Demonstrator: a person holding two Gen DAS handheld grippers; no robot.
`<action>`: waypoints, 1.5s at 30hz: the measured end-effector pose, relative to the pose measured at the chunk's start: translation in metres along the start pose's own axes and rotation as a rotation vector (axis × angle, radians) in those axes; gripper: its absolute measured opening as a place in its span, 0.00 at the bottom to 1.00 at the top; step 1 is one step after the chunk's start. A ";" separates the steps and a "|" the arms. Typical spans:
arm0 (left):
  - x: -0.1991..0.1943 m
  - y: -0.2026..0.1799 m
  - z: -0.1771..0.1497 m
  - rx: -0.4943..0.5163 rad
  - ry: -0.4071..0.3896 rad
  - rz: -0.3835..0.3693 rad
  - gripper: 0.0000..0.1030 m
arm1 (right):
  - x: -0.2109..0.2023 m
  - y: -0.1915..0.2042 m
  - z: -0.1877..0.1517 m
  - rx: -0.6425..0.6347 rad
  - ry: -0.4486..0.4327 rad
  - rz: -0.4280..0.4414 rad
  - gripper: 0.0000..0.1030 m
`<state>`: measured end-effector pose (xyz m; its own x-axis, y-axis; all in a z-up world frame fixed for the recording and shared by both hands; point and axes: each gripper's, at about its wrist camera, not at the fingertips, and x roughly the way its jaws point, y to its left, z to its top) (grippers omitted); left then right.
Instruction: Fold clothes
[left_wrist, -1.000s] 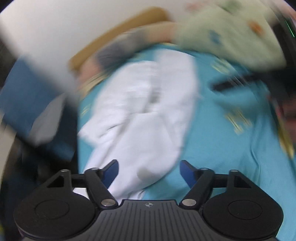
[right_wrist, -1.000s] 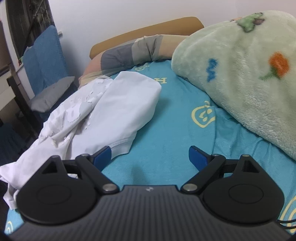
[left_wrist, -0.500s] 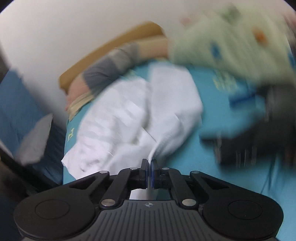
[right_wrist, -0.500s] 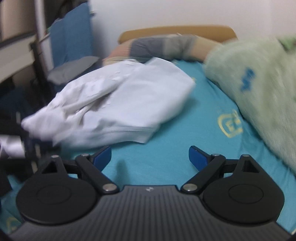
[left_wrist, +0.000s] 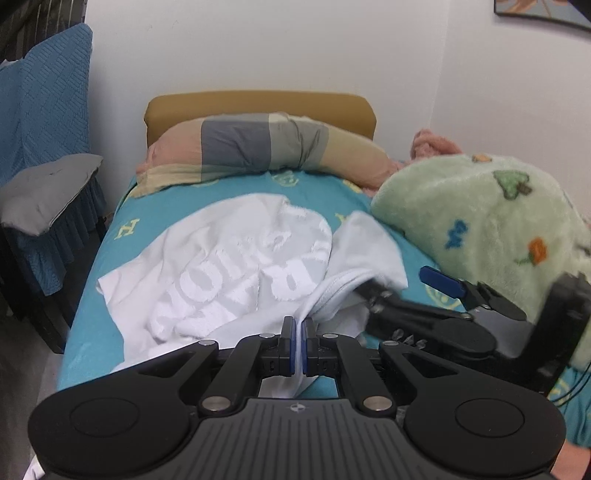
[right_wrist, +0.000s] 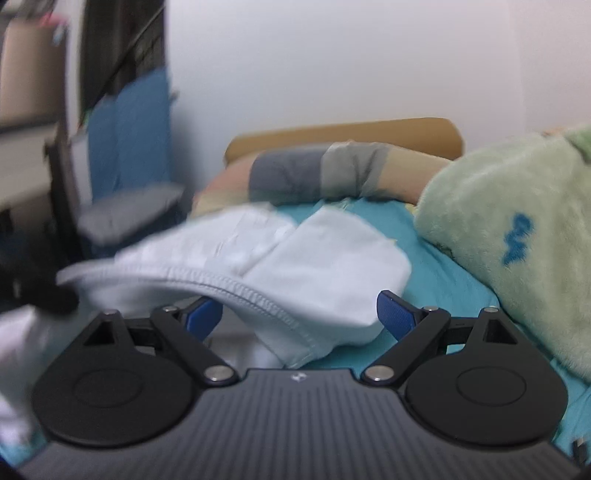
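A white T-shirt (left_wrist: 229, 273) with pale lettering lies crumpled on the teal bedsheet (left_wrist: 110, 258). My left gripper (left_wrist: 298, 343) is shut on the shirt's near hem and lifts it a little. My right gripper (right_wrist: 299, 314) is open, its blue pads on either side of the stitched hem of the shirt (right_wrist: 295, 266). In the left wrist view the right gripper (left_wrist: 402, 284) comes in from the right, one finger under the cloth.
A green fleece blanket (left_wrist: 491, 229) is heaped on the bed's right side. A patchwork pillow (left_wrist: 258, 147) lies against the tan headboard (left_wrist: 258, 107). A blue-covered chair with a grey cushion (left_wrist: 48, 188) stands left of the bed.
My left gripper closed on the shirt's hem and raised it. My right gripper swung left to the shirt, and the hem now lies between its open fingers.
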<state>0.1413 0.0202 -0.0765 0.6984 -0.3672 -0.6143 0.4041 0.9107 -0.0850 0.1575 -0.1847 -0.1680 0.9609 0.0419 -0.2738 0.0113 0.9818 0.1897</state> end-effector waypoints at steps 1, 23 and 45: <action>-0.002 0.000 0.002 -0.010 -0.015 -0.011 0.03 | -0.004 -0.002 0.004 0.027 -0.030 0.001 0.89; -0.131 0.008 0.015 -0.148 -0.264 -0.132 0.03 | -0.111 -0.011 0.080 -0.047 -0.350 -0.356 0.89; -0.102 -0.030 -0.018 -0.008 0.018 0.026 0.72 | -0.142 0.047 0.104 -0.240 -0.176 -0.039 0.89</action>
<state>0.0475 0.0338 -0.0249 0.6978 -0.3401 -0.6304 0.3811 0.9215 -0.0754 0.0502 -0.1640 -0.0218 0.9944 -0.0090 -0.1052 0.0036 0.9987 -0.0518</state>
